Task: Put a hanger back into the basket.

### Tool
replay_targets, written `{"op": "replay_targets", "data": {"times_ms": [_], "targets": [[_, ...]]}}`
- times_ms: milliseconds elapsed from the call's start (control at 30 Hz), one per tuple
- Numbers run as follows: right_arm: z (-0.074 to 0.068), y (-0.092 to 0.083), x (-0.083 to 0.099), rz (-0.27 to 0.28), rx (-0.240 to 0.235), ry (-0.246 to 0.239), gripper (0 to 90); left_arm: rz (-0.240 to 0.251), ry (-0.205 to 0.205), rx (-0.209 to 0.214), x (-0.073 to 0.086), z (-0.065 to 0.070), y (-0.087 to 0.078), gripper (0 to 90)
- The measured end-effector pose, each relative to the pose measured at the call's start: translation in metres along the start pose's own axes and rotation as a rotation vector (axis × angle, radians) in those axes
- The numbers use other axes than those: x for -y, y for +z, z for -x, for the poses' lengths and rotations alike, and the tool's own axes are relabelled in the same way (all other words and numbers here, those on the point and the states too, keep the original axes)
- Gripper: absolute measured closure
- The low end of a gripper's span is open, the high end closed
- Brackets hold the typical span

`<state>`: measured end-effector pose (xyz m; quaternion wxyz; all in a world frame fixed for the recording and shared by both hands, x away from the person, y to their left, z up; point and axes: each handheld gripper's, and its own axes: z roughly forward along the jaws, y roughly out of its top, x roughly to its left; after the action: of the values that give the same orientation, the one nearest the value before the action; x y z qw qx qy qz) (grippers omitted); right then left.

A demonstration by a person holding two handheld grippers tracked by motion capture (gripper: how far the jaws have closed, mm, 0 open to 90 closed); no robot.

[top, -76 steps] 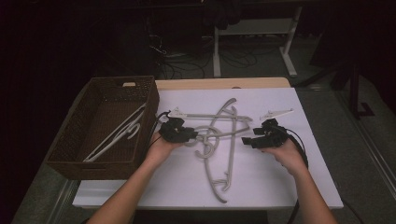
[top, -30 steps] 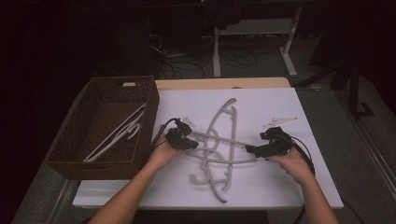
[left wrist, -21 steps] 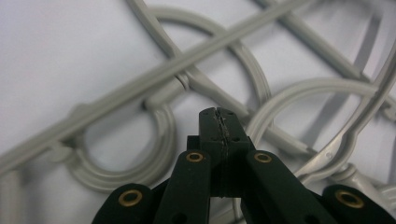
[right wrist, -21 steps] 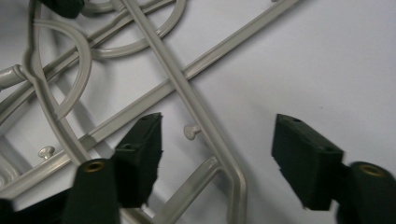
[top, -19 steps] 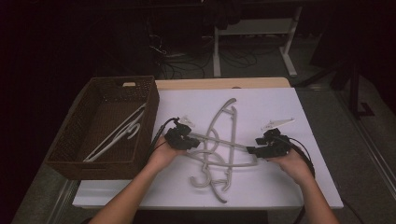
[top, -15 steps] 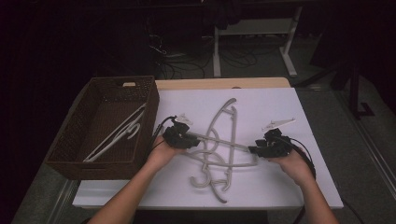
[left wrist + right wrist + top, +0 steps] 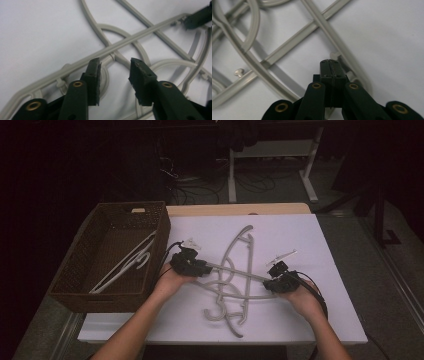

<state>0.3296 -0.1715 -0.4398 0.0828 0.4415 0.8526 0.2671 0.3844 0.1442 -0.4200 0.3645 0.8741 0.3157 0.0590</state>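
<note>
At the white table [image 7: 330, 245], we worked a tangle of grey hangers [image 7: 235, 285] lying near its middle, just right of the wicker basket [image 7: 80, 270] that held one more hanger [image 7: 125, 267]. Our left gripper [image 7: 115, 67] had just been opening, its jaws apart and nothing pressed between them, over the end of a grey hanger bar [image 7: 140, 37]. Our right gripper [image 7: 331, 65] had just closed; its jaws met at the bar's other end, but we could not tell whether they pinched it.
</note>
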Motion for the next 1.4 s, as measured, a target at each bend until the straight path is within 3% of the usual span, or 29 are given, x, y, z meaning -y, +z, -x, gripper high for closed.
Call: {"op": "replay_targets", "data": {"times_ms": [167, 367, 733, 800, 867, 1067, 1200, 1333, 1400], "targets": [[0.008, 0.0, 0.0, -0.016, 0.051, 0.006, 89.4, -0.066, 0.044, 0.011, 0.004, 0.002, 0.009, 79.1], [0.022, 0.002, -0.002, -0.021, 0.09, 0.027, 89.4, -0.131, 0.082, 0.049, 0.006, 0.007, 0.018, 88.6], [0.052, 0.01, -0.019, 0.004, 0.171, 0.061, 89.4, -0.199, 0.11, 0.125, 0.013, 0.02, 0.02, 89.6], [0.056, 0.01, -0.022, 0.028, 0.164, 0.068, 89.4, -0.188, 0.118, 0.122, 0.013, 0.021, 0.017, 88.4], [0.057, 0.007, -0.022, 0.065, 0.13, 0.084, 88.4, -0.171, 0.122, 0.109, 0.013, 0.022, 0.012, 80.3], [0.052, -0.009, -0.016, 0.153, 0.069, 0.081, 57.7, -0.101, 0.163, 0.158, 0.013, 0.027, -0.002, 60.9], [0.048, -0.018, -0.009, 0.205, 0.025, 0.09, 40.2, -0.107, 0.225, 0.183, 0.013, 0.036, 0.001, 54.4], [0.045, -0.023, -0.001, 0.219, 0.012, 0.085, 34.3, -0.152, 0.301, 0.157, 0.016, 0.043, 0.01, 54.7], [0.045, -0.024, 0.0, 0.223, 0.011, 0.085, 32.9, -0.161, 0.321, 0.157, 0.016, 0.045, 0.013, 57.1]]}}
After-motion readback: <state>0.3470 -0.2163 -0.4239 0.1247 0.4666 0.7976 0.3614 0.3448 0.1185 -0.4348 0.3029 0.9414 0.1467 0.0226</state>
